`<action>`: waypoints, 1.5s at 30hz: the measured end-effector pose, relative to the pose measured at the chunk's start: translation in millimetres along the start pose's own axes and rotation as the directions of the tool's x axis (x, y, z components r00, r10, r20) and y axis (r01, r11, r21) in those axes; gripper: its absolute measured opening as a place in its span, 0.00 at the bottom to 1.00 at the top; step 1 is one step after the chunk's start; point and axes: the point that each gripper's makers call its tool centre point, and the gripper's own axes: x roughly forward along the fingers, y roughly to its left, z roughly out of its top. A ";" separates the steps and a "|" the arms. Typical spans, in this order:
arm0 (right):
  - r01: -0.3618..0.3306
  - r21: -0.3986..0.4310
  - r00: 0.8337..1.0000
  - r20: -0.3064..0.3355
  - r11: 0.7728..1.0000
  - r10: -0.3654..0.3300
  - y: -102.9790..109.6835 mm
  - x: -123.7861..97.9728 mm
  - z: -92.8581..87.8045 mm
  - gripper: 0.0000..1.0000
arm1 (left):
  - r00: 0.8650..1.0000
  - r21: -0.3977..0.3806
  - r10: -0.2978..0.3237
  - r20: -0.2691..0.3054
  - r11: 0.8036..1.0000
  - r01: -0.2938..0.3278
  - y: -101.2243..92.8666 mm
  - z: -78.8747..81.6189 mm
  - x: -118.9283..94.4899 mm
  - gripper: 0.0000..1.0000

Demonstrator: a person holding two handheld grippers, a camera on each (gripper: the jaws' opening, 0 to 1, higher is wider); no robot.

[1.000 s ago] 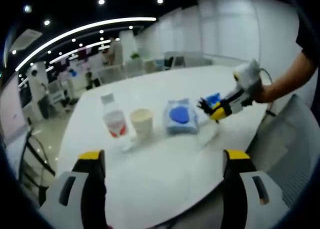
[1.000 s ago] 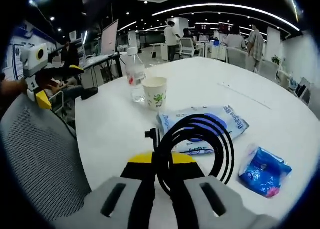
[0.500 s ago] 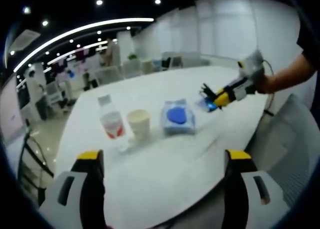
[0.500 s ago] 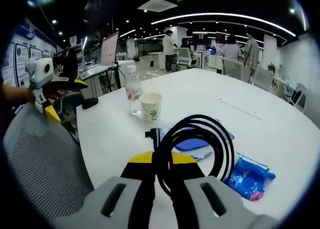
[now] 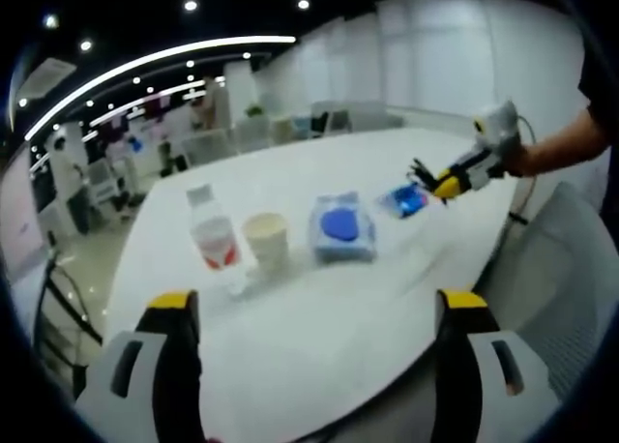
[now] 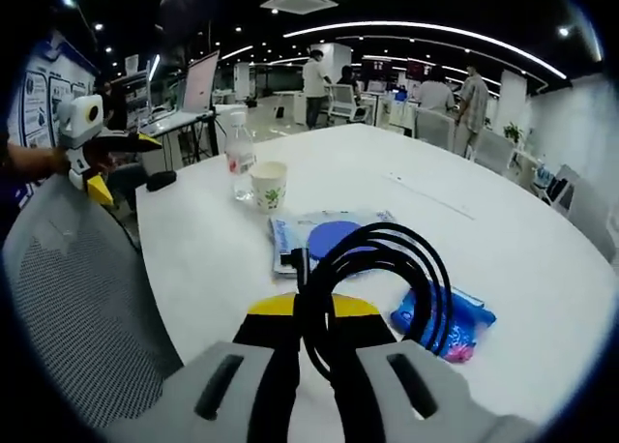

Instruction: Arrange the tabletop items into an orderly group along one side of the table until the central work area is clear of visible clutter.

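Note:
On the white round table (image 5: 319, 327) stand a clear water bottle (image 5: 215, 238) with a red label and a paper cup (image 5: 266, 240). Beside them lie a blue-and-white wipes pack (image 5: 340, 225) and a small blue packet (image 5: 404, 199). My left gripper (image 5: 317, 308) is open and empty at the near table edge. My right gripper (image 6: 314, 308) is shut on a coiled black cable (image 6: 387, 269), held above the table edge near the blue packet (image 6: 445, 317). The right gripper (image 5: 455, 180) also shows at the far right. The bottle (image 6: 239, 156), cup (image 6: 268, 185) and wipes pack (image 6: 324, 240) sit further out.
A grey mesh chair back (image 6: 77, 308) rises at the left beside the table. Another mesh chair (image 5: 571, 288) stands at the right edge. The left gripper (image 6: 97, 162) hangs at the far left. People, desks and chairs fill the office behind.
My right gripper has drawn back with the cable, away from the wipes pack and beyond the blue packet. The left gripper stays open and still.

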 end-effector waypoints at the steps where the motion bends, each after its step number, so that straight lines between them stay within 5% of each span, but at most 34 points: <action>1: 0.003 0.000 1.000 -0.004 1.000 -0.003 -0.7 -0.8 -2.4 0.10 | 1.000 0.002 0.001 0.000 1.000 -0.001 -0.3 -0.1 -0.2 0.98; 13: 0.001 0.005 0.994 -0.113 1.000 0.000 -0.8 3.3 -47.5 0.10 | 1.000 0.004 0.002 -0.009 1.000 -0.002 -1.7 -1.3 -1.7 0.98; 21: 0.002 0.033 0.979 -0.204 0.999 0.005 -0.8 27.0 -83.6 0.10 | 1.000 0.002 0.008 -0.015 1.000 -0.008 -1.2 -2.2 -3.2 0.97; 40: -0.063 0.097 0.973 -0.214 0.993 0.083 9.3 49.7 -97.2 0.13 | 0.998 0.009 0.016 -0.053 1.000 -0.016 2.5 -8.6 -2.2 0.93; 45: -0.088 0.112 0.971 -0.214 0.990 0.111 14.6 48.3 -96.1 0.22 | 0.998 -0.005 0.022 -0.059 1.000 -0.023 4.4 -9.7 -2.1 0.95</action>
